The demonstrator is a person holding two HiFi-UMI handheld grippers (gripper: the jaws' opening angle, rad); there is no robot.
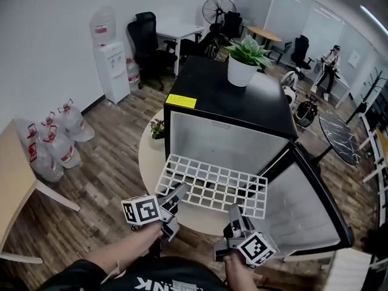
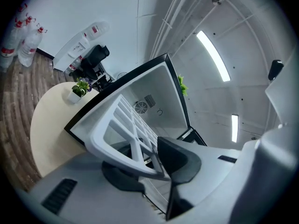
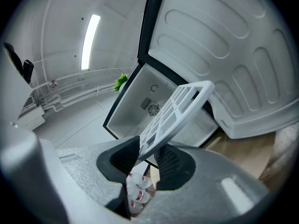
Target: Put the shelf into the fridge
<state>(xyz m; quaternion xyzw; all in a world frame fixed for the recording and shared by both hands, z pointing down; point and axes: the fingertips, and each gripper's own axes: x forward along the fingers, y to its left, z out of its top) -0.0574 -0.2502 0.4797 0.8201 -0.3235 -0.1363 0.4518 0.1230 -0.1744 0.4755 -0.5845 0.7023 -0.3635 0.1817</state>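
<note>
We find the white shelf point(image 1: 212, 187) at the open fridge point(image 1: 230, 102) — far edge at its mouth. The left gripper point(image 1: 174, 199) and right gripper point(image 1: 234, 216) each clamp the shelf's near edge, jaws closed on the grid.

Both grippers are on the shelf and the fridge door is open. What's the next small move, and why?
Probably ease the shelf straight forward into the fridge. The left gripper and right gripper are each shut on its near edge, its far edge sits at the fridge's opening, and the door is swung aside to the right, so nothing visible blocks the way.
</note>
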